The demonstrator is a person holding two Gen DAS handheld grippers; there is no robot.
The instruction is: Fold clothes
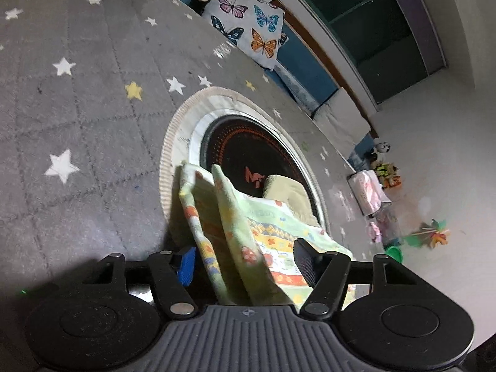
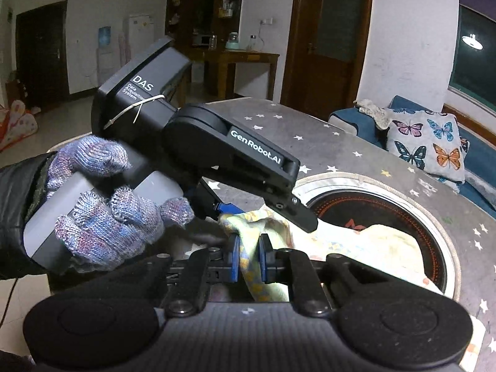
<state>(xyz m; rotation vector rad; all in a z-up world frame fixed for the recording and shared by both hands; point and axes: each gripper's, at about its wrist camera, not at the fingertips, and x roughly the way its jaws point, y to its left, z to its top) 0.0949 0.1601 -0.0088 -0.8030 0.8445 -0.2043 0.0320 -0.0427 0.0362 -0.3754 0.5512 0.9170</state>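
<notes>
the patterned cloth point(image 1: 260, 241), a pale green piece with orange, yellow and blue print, is lifted at its near edge and trails down and away onto the round black heater top point(image 1: 251, 155) set in the grey star-print table cover point(image 1: 93, 108). its far end lies rumpled on that black disc, showing a plain yellowish underside.

the right gripper point(image 2: 249, 259) pinches a gathered edge of the cloth between its blue pads point(image 2: 234, 260), fingers pressed in on the fabric. the left gripper point(image 1: 241, 260) has its fingers spread wide in its own view, with the cloth passing up between them; the black pad on the right and the blue pad point(image 1: 187, 265) on the left stand well apart from each other, and neither clearly presses the fabric. from the right wrist view, the left gripper's tips sit just over the same bunched edge, close beside the right gripper, held by a hand in a knitted glove point(image 2: 102, 201).

as for progress, this looks like an early stage: no neat crease or stacked layer shows, the cloth is still loose and wrinkled, and both tools are crowded at one corner. what seems left is getting a second hold on the edge, spreading the cloth flat, then making the folds themselves.

a butterfly cushion point(image 2: 424, 142) sits on the blue sofa at the far right.
</notes>
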